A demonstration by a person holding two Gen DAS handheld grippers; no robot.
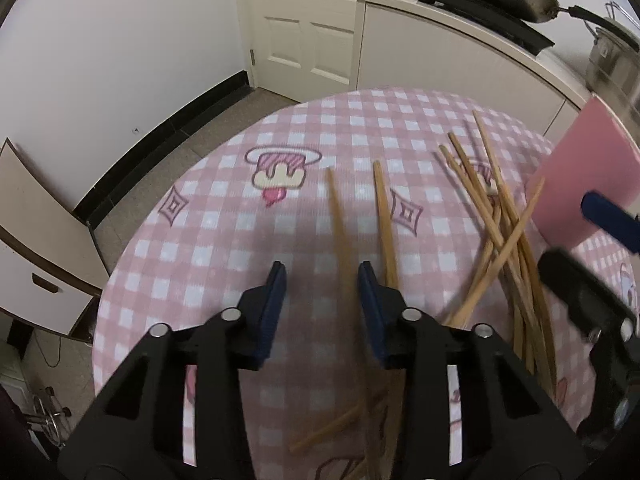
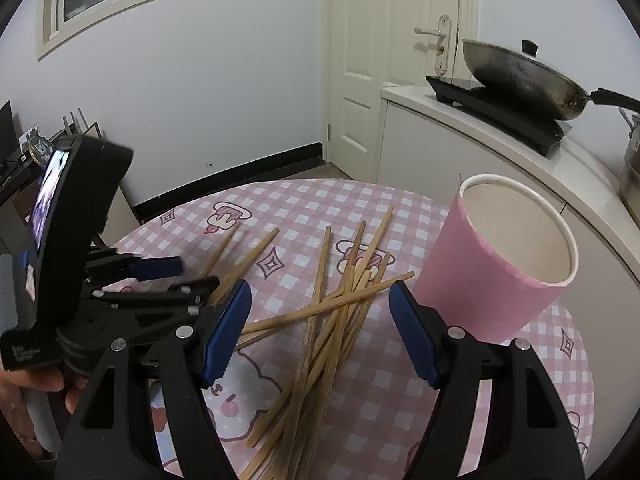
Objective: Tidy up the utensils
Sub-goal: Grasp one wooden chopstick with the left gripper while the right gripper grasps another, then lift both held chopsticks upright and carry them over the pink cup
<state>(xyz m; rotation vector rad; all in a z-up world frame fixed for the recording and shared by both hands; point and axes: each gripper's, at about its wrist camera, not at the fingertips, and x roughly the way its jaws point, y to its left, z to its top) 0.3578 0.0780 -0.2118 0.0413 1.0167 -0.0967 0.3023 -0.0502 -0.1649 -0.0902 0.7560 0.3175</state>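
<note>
Pink checked tablecloth [image 1: 224, 240] lay bare toward nine o'clock; our left gripper [image 1: 322, 276] straddled one wooden chopstick [image 1: 340, 220] ungripped, our right gripper [image 2: 320, 294] gaped above the chopstick pile [image 2: 336, 312], pink paper cup [image 2: 480, 296] at two o'clock.

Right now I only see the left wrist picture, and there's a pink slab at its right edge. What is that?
Observer: It is a pink paper cup with an open top. The inside looks empty, with no chopsticks in it.
Operator: Is the other gripper holding it?
Observer: No. The right gripper has its jaws open with nothing pinched. The chopstick pile shows between them, and the cup sits outside its right finger.
Operator: Is there anything on my own gripper that I can't see?
Observer: Yes, a lit screen is mounted on the back of the left gripper.
</note>
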